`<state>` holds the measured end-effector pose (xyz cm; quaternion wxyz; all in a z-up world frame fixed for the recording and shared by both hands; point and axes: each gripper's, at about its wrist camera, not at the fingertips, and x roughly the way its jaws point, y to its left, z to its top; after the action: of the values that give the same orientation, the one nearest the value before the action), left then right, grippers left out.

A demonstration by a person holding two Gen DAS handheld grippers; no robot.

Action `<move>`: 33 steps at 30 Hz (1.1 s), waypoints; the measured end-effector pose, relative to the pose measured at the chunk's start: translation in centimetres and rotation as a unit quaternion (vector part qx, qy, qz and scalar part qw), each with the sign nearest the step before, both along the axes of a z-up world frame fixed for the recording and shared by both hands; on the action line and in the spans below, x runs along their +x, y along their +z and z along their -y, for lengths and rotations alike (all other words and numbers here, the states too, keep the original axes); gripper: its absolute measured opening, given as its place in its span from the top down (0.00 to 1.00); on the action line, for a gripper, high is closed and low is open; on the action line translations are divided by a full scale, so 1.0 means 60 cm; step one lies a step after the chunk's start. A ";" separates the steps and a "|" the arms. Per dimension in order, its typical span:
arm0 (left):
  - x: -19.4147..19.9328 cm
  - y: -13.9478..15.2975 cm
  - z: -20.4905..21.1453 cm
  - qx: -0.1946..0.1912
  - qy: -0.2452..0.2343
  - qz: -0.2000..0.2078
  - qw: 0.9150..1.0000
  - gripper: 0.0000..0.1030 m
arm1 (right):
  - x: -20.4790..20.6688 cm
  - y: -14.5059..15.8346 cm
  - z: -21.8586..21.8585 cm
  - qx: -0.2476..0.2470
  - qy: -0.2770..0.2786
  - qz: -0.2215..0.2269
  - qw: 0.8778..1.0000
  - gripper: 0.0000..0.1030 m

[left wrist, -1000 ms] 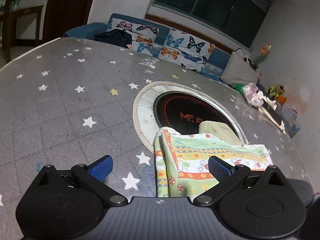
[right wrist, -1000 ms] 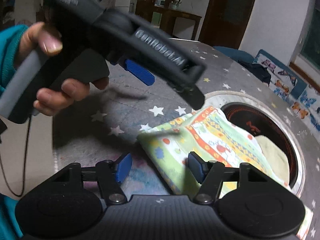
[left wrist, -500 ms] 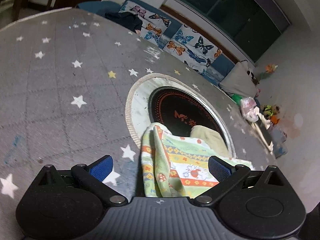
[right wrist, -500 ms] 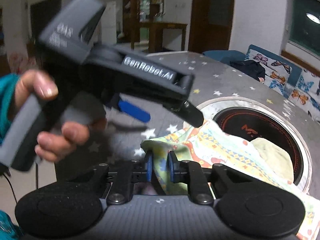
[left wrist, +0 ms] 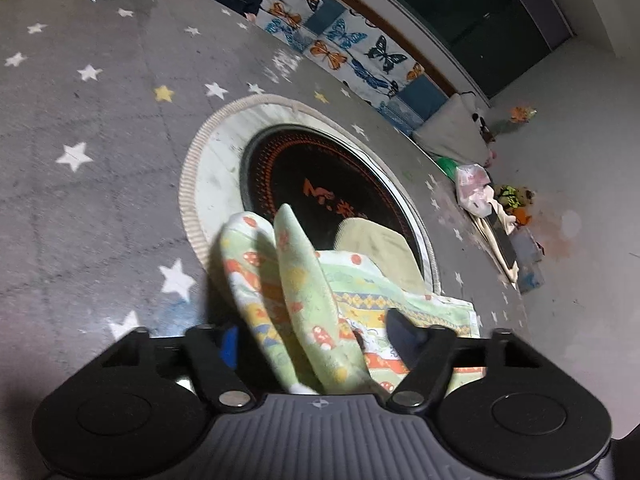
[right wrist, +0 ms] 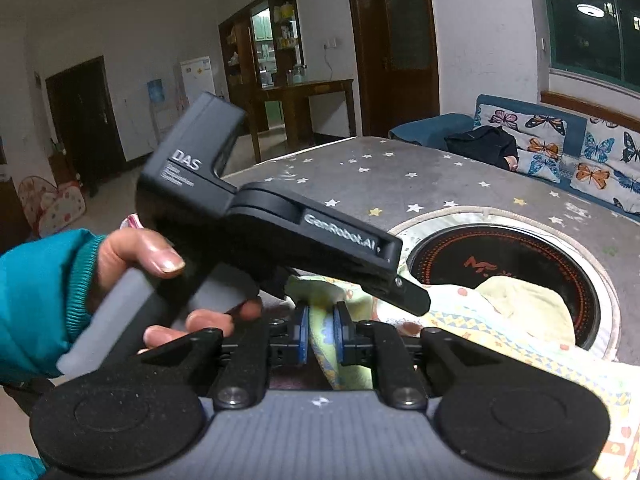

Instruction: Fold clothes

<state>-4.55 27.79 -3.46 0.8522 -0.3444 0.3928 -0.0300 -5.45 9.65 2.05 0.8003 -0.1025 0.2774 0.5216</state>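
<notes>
- The cloth [left wrist: 304, 292] is lying on the table [left wrist: 100, 128], at 6 o'clock of the round black plate [left wrist: 320, 184], partly over its rim.
- The right gripper [right wrist: 320, 334] is clamped on a raised fold of cloth.
- The left gripper [left wrist: 310, 338] is closing; 2 cloth folds stand between its jaws, and no pad is seen pressing yet.
- If only 1 fold is caught, the cloth could be pulled crooked.
- If the cloth is tugged too hard, it could be pulled out of the right gripper's pinch.
</notes>
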 end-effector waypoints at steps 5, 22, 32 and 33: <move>0.002 -0.009 0.004 0.004 -0.005 -0.003 1.000 0.72 | 0.003 -0.007 0.004 -0.005 0.006 -0.007 1.000 0.86; 0.002 -0.009 0.010 0.033 -0.013 0.004 0.999 0.78 | 0.121 -0.034 0.205 -0.023 -0.225 -0.012 0.974 0.62; 0.008 -0.006 0.014 0.046 -0.015 0.001 0.999 0.78 | 0.220 -0.086 0.278 -0.003 -0.334 -0.080 0.939 0.53; 0.009 -0.006 0.014 0.047 -0.016 0.001 0.999 0.78 | 0.225 -0.091 0.279 0.001 -0.336 -0.087 0.938 0.53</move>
<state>-4.00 26.93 -3.80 0.8672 -0.2975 0.3986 -0.0251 8.04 -7.10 -3.43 0.9017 0.0436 0.3640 0.2291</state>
